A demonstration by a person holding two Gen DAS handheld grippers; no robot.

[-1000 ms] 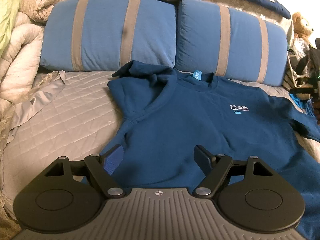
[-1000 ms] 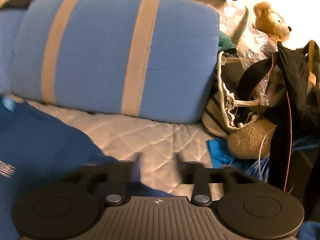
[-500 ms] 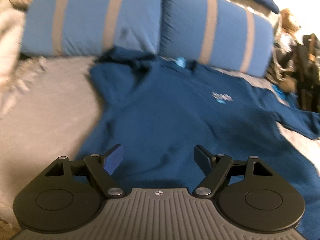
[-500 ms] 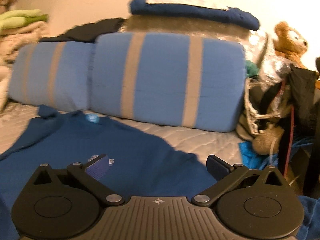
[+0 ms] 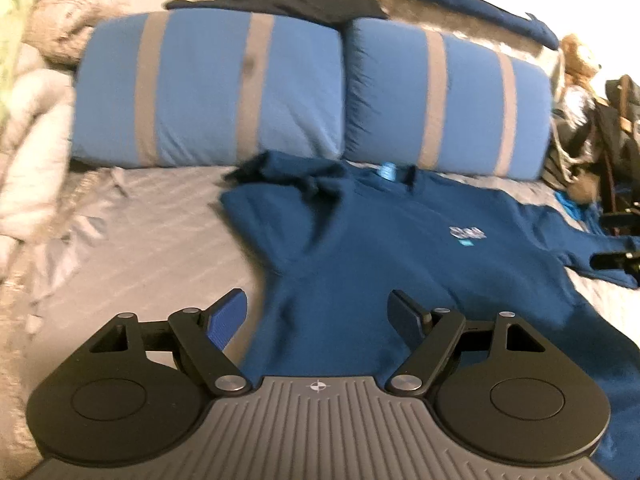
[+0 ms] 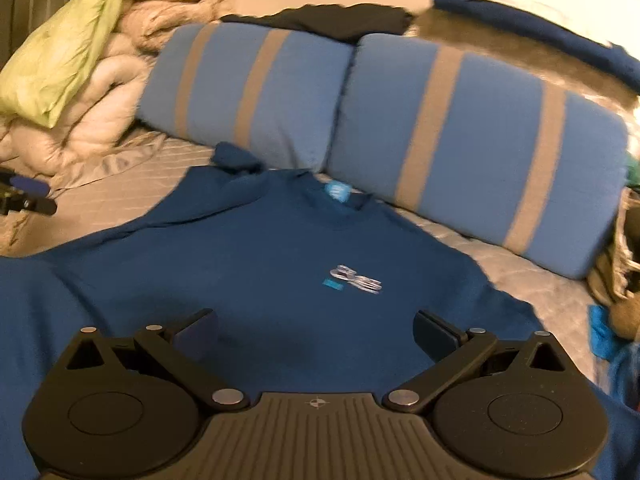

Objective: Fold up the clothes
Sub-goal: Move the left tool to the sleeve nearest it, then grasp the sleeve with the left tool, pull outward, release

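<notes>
- left gripper (image 5: 318, 316): jaws spread wide, nothing between them; it hangs over the near left edge of the sweatshirt, left finger above bare quilt, right finger above cloth. Looks placed to take that side edge, but that's a guess.
- right gripper (image 6: 316, 330): jaws wide apart too, empty; it hovers over the chest of the garment, just short of the logo (image 6: 356, 278). No cloth pinched in either view.
- navy sweatshirt (image 5: 400, 248): lies front up on the bed, collar and blue neck tag (image 5: 387, 171) toward the pillows, hem toward the cameras. Body mostly flat.
- sleeve on the left side is turned in over the shoulder, bunched near the collar (image 5: 280, 172); sleeve on the right side runs out toward the clutter (image 5: 600, 256). So one side reads as partly folded, the other spread.
- The right gripper's tip shows at the right edge of the left view, next to that spread sleeve end.
- quilted bed cover (image 5: 140, 232): grey, gives a flat surface for folding; bare to the left of the garment.
- two striped pillows (image 5: 208, 88) stand along the head, touching the collar end.
- bedding pile (image 6: 80, 80) far left; bags and a teddy bear (image 5: 576, 60) far right; dark clothes lie on top of the pillows (image 5: 280, 0), whether folded I can't tell.
- both views motion-blurred, fine detail unreliable.
</notes>
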